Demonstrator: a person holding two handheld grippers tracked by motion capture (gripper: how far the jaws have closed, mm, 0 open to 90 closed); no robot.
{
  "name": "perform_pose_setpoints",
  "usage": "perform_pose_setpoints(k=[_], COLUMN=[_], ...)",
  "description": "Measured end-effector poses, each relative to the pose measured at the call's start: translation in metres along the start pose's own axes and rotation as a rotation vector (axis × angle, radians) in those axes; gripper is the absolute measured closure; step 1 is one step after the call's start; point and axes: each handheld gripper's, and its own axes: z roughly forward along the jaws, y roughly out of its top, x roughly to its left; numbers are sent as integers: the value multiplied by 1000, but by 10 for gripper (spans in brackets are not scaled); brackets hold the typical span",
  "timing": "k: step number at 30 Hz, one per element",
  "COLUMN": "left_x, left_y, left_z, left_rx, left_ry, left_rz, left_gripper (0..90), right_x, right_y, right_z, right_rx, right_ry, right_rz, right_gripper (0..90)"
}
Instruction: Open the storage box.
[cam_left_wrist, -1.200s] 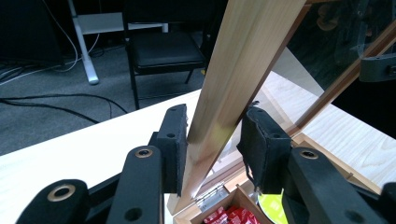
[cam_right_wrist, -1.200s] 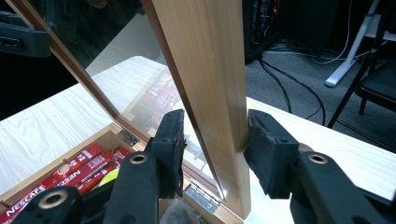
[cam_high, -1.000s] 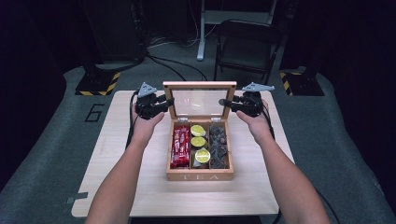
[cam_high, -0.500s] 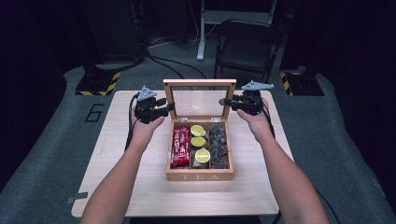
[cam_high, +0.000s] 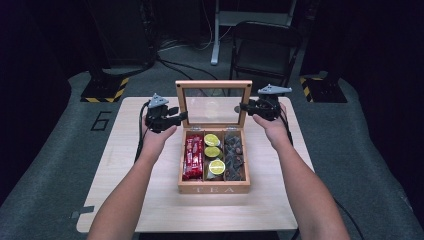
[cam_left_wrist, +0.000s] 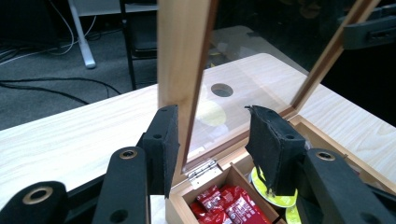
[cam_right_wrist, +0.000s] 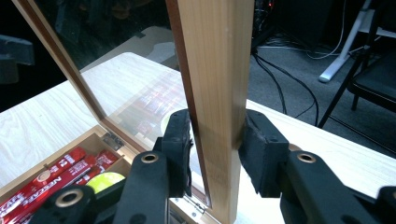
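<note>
A wooden tea box sits mid-table with its glass lid standing upright. Inside lie red packets, lime-green round pods and dark tea bags. My left gripper is at the lid's left side. Its jaws have just been opening and now straddle the lid's wooden frame, with one pad well off the glass. My right gripper is at the lid's right side. Its jaws have just been closing and both pads press on the frame.
The light wooden table has a round hole behind the lid. A dark folding chair stands beyond the far edge. Yellow-and-black striped bases sit on the grey floor at the back corners.
</note>
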Motion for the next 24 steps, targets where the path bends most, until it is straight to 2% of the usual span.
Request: perform_pose_setpoints(k=[5, 12, 24], left_x=[-2, -7, -11], left_y=[1, 0, -9], left_z=[-3, -8, -14], left_rx=[5, -1, 14], left_ry=[-18, -46, -63], left_rz=[-12, -16, -21], left_gripper=[530, 531, 520], right_x=[0, -3, -6], right_y=[3, 4, 8], right_z=[4, 7, 11], right_rx=[11, 9, 29], right_ry=[-26, -29, -31], right_rz=[8, 14, 39], right_gripper=[637, 644, 645])
